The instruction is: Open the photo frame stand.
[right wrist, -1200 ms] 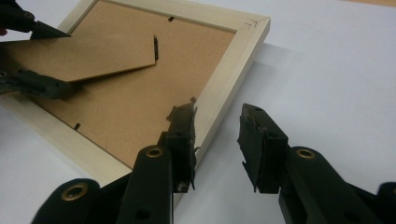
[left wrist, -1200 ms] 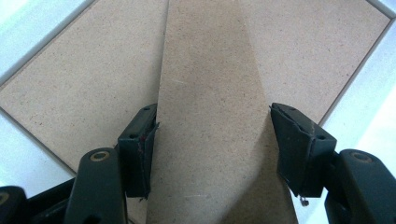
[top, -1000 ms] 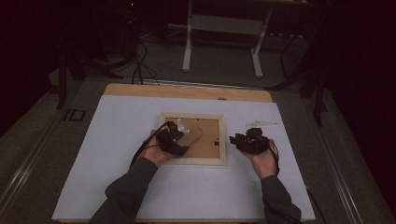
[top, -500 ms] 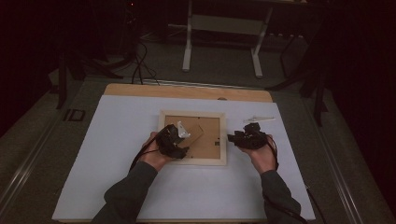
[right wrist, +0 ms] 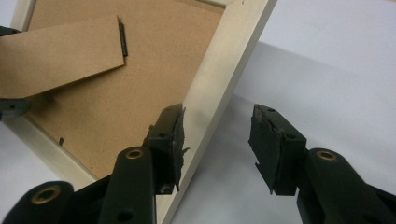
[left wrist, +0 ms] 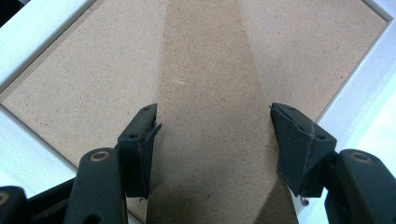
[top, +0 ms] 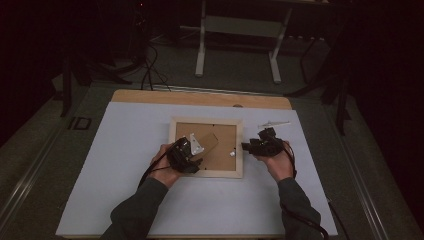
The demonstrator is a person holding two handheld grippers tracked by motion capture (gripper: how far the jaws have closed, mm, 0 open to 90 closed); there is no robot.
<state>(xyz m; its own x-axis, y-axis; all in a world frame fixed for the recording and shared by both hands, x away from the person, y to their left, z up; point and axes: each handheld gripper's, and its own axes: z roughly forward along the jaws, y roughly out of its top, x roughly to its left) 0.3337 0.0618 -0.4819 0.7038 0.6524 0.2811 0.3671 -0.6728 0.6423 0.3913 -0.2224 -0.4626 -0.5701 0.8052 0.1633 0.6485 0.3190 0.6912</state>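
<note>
A wooden picture frame (top: 206, 148) lies face down near the middle of the white sheet (top: 125, 165) that covers the table, its brown backing board (right wrist: 140, 70) turned up. The hinged easel stand (left wrist: 210, 93) on that backing is lifted off the board at an angle. The left gripper (top: 187, 156) hangs over the lower left part of the frame, its jaws spread to either side of the stand; in the left gripper view the pads do not press on it, so the stand is straddled, not pinched. The right gripper (right wrist: 217, 140) sits at the frame's right rail (right wrist: 219, 79), and its jaws have just been opening: they now stand apart with the rail between them, one pad close to the wood, the other clear of it. Judging by this, the frame is in place and back-up, and the stand is raised, but the backing still sits in the frame; grasping the stand or freeing the board seems yet to come. A small white object (top: 273, 123) lies beyond the frame's far right corner.
</note>
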